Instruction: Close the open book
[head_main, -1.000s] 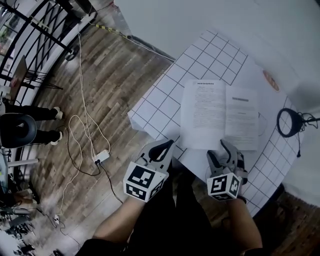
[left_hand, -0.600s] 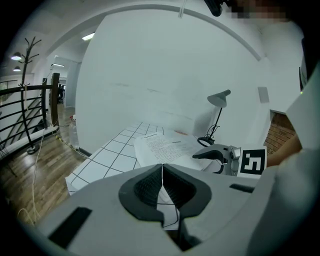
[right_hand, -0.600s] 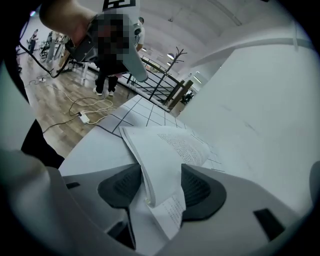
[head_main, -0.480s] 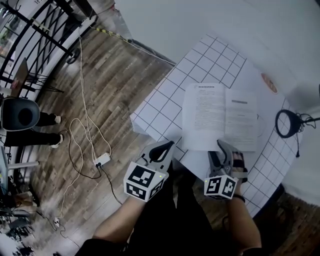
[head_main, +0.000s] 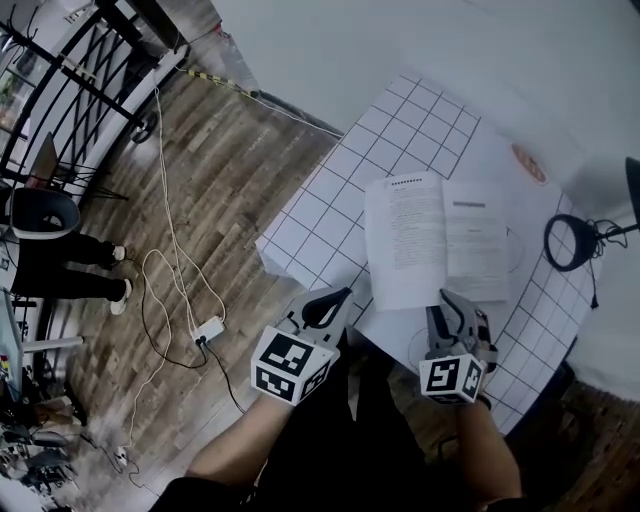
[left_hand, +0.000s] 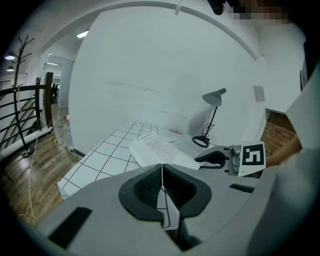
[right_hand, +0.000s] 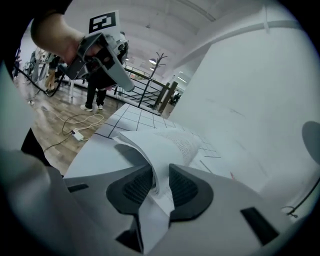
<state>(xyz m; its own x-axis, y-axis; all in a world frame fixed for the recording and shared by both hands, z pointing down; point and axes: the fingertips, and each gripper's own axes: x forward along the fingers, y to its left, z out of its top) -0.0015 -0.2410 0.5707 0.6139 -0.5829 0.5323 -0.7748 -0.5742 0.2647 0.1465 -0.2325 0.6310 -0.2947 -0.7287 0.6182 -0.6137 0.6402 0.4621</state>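
Note:
The open book lies flat on the white grid-lined table, printed pages up. My right gripper is at its near edge. In the right gripper view its jaws are closing on a small bundle of pages, which curls up off the book between the pads. My left gripper hovers shut over the table's near corner, left of the book and apart from it. Its pads meet with nothing between them. The book lies ahead of it, with the right gripper at its edge.
A black desk lamp stands at the table's right edge, and a round orange mark lies beyond the book. White cables and a power strip trail over the wooden floor at left. A person stands by a railing there.
The right gripper's jaws have narrowed from wide open onto the book's near edge. That gripper has risen a little and the caught pages curl upward. The left gripper has stayed put.

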